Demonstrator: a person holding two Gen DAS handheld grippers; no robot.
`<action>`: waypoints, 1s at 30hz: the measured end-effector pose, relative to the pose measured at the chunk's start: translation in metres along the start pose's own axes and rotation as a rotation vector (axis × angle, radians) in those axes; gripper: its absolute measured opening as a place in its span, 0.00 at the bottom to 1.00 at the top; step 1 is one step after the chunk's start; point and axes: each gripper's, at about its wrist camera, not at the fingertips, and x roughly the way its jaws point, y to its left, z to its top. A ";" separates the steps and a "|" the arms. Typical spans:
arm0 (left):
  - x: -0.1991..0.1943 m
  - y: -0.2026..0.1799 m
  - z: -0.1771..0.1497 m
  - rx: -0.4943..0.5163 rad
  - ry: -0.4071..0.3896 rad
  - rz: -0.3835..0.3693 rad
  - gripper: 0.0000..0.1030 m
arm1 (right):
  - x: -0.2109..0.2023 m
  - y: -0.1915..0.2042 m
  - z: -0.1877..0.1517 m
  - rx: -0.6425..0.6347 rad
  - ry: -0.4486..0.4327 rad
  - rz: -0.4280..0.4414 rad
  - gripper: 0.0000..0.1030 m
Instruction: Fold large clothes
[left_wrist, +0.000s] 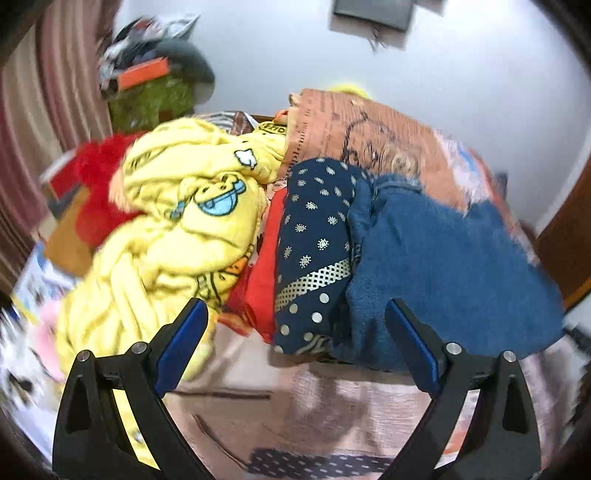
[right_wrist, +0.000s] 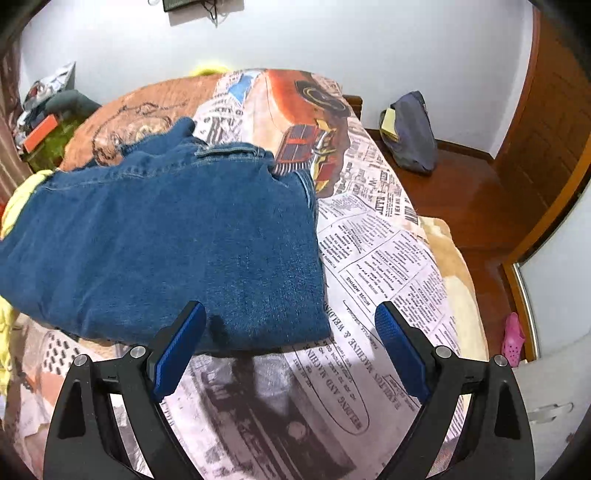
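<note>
While the folded blue jeans (right_wrist: 166, 240) lie flat on the newsprint-patterned bedspread (right_wrist: 388, 258), right of the yellow garment (left_wrist: 177, 221), both the left gripper (left_wrist: 295, 321) and right gripper (right_wrist: 291, 321) hover above, spread wide, gripping nothing.

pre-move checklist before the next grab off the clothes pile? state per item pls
1. Left gripper open, nothing between pads: ok.
2. Right gripper open, nothing held: ok.
3. Jeans folded, lying on the bed cover: ok.
4. Next garment reachable: yellow cartoon garment on top of the pile: ok.
5. Navy dotted cloth free of the jeans: cannot tell.
6. Left view sharp: not ok, blurred.
</note>
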 end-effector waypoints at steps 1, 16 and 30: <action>-0.003 0.004 -0.002 -0.036 0.000 -0.026 0.94 | -0.004 0.000 -0.001 0.004 -0.007 0.006 0.89; 0.071 -0.036 -0.045 -0.288 0.230 -0.393 0.83 | -0.006 0.034 -0.006 -0.044 -0.011 0.091 0.89; 0.057 -0.070 -0.010 -0.263 0.070 -0.474 0.61 | -0.004 0.053 -0.006 -0.057 -0.015 0.126 0.89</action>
